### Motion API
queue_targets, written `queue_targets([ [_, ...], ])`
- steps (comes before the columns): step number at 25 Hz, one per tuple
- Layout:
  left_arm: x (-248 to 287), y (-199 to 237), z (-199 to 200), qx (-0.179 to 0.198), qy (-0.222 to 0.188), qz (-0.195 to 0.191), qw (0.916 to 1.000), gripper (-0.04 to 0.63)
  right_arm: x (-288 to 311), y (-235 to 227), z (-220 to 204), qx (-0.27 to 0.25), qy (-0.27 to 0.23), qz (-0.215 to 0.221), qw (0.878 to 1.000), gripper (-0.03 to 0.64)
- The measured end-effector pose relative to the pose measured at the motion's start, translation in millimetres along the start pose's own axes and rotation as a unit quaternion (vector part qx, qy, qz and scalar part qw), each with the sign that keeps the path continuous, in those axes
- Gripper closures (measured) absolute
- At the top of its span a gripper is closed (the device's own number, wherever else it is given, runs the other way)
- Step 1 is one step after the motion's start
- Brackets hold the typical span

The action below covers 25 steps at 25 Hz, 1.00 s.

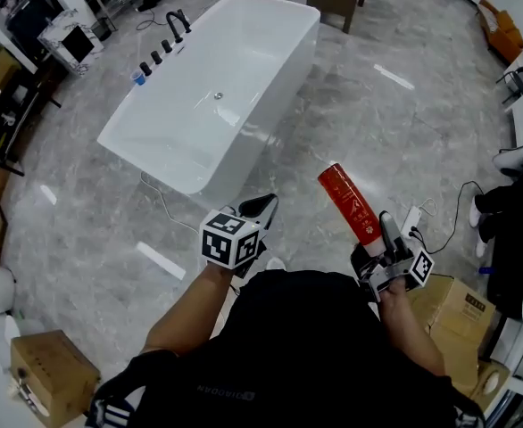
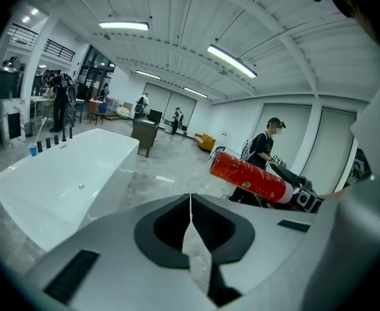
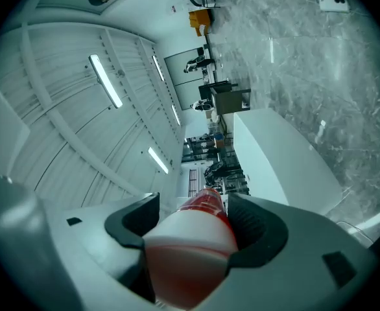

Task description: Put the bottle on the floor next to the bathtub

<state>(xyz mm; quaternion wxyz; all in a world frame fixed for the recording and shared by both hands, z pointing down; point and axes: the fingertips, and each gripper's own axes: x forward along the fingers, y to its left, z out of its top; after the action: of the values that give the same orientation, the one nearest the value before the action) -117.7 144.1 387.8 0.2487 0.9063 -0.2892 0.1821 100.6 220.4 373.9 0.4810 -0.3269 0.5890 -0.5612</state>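
A red bottle [image 1: 348, 202] with a white band sticks up and leftward out of my right gripper [image 1: 379, 237], which is shut on its lower end. In the right gripper view the bottle [image 3: 193, 235] fills the space between both jaws. It also shows as a red cylinder [image 2: 249, 176] in the left gripper view, to the right. My left gripper [image 1: 260, 210] is shut with nothing between its jaws, and it hangs above the floor near the tub's front corner. The white bathtub [image 1: 210, 87] stands ahead on the grey marble floor [image 1: 351, 123].
Black taps [image 1: 165, 41] and a blue cup [image 1: 138, 78] sit on the tub's far left rim. Cardboard boxes [image 1: 49, 378] lie at lower left and lower right [image 1: 458, 315]. A power strip with cable [image 1: 413, 221] lies by my right gripper. A person [image 2: 262, 149] stands in the background.
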Motion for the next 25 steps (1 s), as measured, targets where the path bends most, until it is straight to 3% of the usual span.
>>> queue_targets([
  [12,33.0,40.8,18.3,-0.029,0.005,-0.001,0.9996,0.575,47.6,-12.1,25.5,0.0,0.0,-0.023,1.0,0.298],
  [19,59.7,56.1,31.6,-0.033,0.015,0.022,0.9991,0.575,86.5,-28.4,65.1,0.014,0.011,-0.023,1.0,0.298],
  [25,103.4,63.6,71.9,-0.027,0.009,0.043,0.9987,0.575,129.6,-30.9,120.5,0.012,0.038,-0.015,0.999,0.298],
])
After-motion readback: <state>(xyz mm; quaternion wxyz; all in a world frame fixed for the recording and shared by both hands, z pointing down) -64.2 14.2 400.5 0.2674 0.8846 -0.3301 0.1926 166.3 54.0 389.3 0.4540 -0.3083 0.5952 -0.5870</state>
